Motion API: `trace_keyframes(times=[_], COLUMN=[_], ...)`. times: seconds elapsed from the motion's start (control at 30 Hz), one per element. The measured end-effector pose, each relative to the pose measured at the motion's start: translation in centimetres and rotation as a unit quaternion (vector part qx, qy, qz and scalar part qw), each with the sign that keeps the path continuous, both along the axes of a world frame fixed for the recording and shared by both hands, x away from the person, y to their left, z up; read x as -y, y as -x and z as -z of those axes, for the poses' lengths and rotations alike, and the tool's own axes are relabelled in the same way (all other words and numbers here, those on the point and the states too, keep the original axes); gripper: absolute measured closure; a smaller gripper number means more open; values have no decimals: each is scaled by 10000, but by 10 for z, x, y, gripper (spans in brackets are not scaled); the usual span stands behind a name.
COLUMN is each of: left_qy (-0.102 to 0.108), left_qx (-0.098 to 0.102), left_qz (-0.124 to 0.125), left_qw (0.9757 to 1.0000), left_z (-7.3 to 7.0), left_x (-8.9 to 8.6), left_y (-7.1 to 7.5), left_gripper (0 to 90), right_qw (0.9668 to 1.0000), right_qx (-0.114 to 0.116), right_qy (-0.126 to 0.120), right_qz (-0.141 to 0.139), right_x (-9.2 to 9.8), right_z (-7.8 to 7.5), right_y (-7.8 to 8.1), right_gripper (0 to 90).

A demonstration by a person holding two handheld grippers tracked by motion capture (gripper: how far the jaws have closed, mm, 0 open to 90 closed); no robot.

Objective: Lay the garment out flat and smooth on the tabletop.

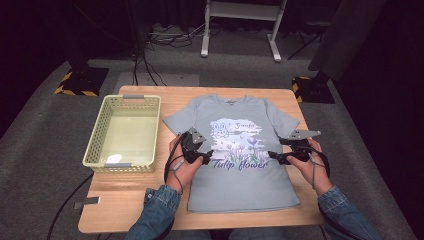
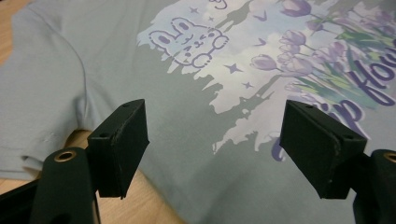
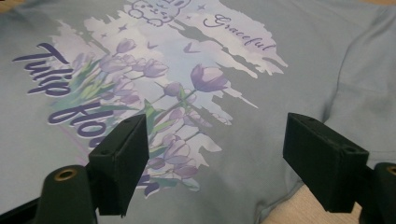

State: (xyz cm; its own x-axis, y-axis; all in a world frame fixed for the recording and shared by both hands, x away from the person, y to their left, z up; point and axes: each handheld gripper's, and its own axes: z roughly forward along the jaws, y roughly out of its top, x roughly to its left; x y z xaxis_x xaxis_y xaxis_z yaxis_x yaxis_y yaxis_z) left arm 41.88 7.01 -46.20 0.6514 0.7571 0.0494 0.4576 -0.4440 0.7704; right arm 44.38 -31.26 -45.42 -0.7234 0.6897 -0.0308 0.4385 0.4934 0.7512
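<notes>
At far left on the wooden table [image 1: 125, 200]: a pale green basket [image 1: 97, 135] with perforated walls, beside the T-shirt but apart from it. One small white scrap [image 1: 114, 159] on its floor, near the front wall.

In the middle: a light blue T-shirt [image 1: 240, 185] spread flat, front side up, collar pointing away from the person, hem near the table's front edge. Printed with a rabbit, purple tulips and the words "Tulip flower".

Over the shirt's left side, below the sleeve: the left gripper [image 1: 209, 153], held in the left hand [image 1: 182, 167], jaws pointing inward toward the print. Jaws wide apart in the left gripper view (nothing between the pads [image 2: 122, 147], just cloth and a bit of bare wood underneath).

Over the shirt's right edge: the right gripper [image 1: 272, 155] in the right hand [image 1: 305, 162], pointing inward as well. Jaws spread wide, gripping nothing; tulip print and shirt side under them.

Nothing lying across the shirt. Beyond the table: grey floor, cables [image 1: 145, 65], a white frame's legs [image 1: 240, 30].
</notes>
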Motion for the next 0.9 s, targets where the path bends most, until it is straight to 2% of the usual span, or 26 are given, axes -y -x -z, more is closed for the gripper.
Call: trace_keyframes(times=[0.37, 0.63, 0.9], left_qy=[-39, -109, -126], left_qx=[188, 265, 259], left_qz=[49, 37, 13], left_qw=[9998, 9996, 9996], left_z=[-20, -32, -34], left_x=[-10, -23, -36], left_y=[30, 51, 69], left_gripper=[215, 204, 193], right_qw=[9998, 9997, 9995], right_qx=[192, 217, 240], right_qy=[63, 130, 178], right_qz=[-37, 17, 54], right_x=[11, 26, 35], right_z=[-21, -33, -40], right_y=[25, 43, 56], right_gripper=[215, 199, 187])
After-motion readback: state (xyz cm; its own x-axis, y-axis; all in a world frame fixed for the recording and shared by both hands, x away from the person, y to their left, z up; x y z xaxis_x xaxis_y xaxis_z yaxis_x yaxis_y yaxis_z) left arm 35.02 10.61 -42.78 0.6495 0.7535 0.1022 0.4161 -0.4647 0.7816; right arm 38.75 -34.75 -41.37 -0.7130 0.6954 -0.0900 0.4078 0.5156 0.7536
